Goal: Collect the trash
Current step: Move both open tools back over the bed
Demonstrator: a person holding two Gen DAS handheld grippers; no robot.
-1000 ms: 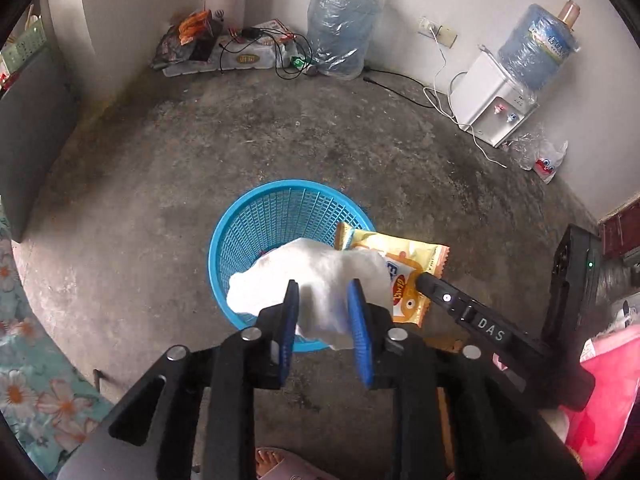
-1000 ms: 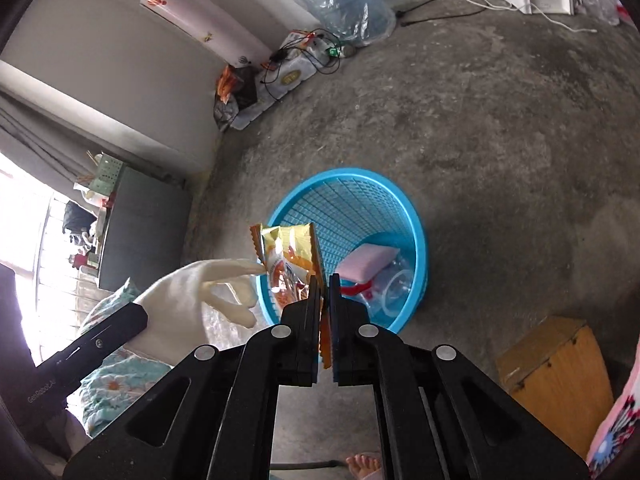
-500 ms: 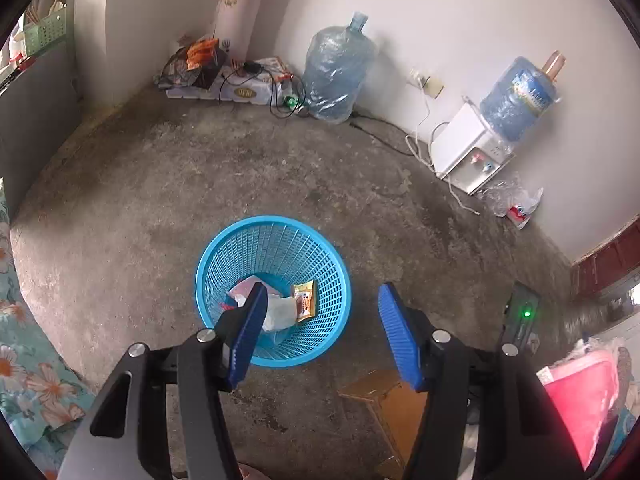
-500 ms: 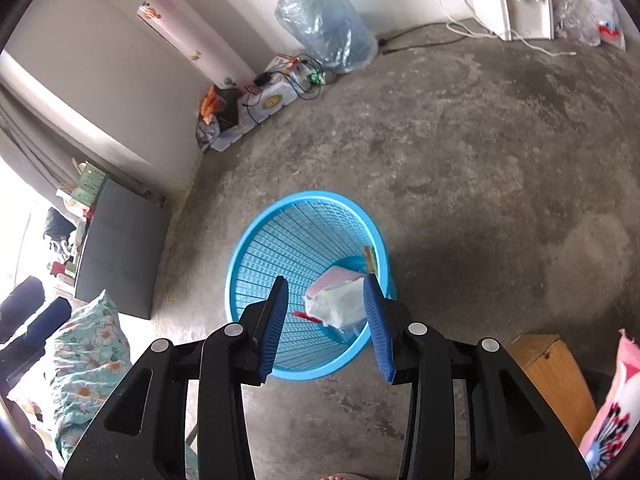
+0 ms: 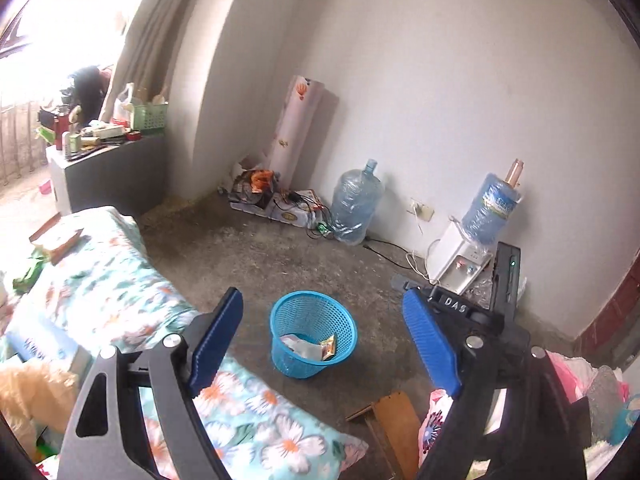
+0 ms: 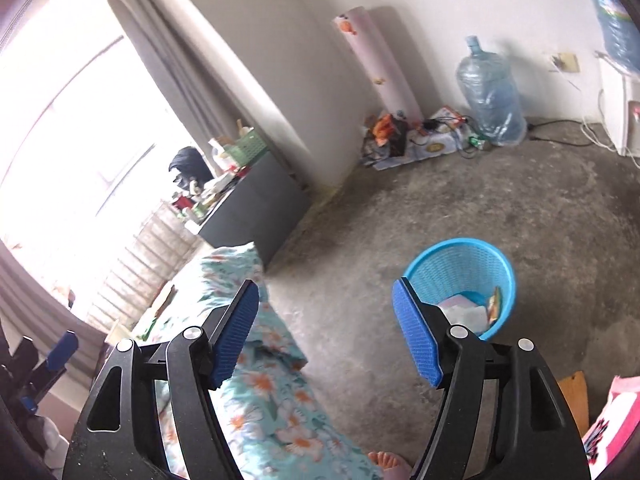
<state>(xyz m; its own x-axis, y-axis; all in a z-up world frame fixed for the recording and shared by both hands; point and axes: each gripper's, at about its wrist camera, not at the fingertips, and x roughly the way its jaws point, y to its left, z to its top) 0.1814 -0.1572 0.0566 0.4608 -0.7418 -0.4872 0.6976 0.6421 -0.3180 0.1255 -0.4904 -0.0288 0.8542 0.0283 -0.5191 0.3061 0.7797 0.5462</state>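
Observation:
A blue mesh basket (image 5: pixel 314 314) stands on the concrete floor and also shows in the right wrist view (image 6: pixel 460 264). Inside lie white crumpled paper (image 5: pixel 298 346) and a yellow snack wrapper (image 5: pixel 328 346); the wrapper also shows in the right wrist view (image 6: pixel 496 304). My left gripper (image 5: pixel 322 346) is wide open and empty, held well above and back from the basket. My right gripper (image 6: pixel 328 330) is wide open and empty, up and to the left of the basket. The right gripper's body shows in the left wrist view (image 5: pixel 460 308).
A floral bedspread (image 5: pixel 120 292) fills the lower left. A wooden board (image 5: pixel 394 420) lies on the floor below the basket. A water jug (image 5: pixel 358 204), a water dispenser (image 5: pixel 460 260), cables and clutter line the far wall. A grey cabinet (image 5: pixel 108 176) stands left.
Both grippers let their trash fall into the basket, opened wide and pulled back and up. The white paper and the snack wrapper now lie in the basket.

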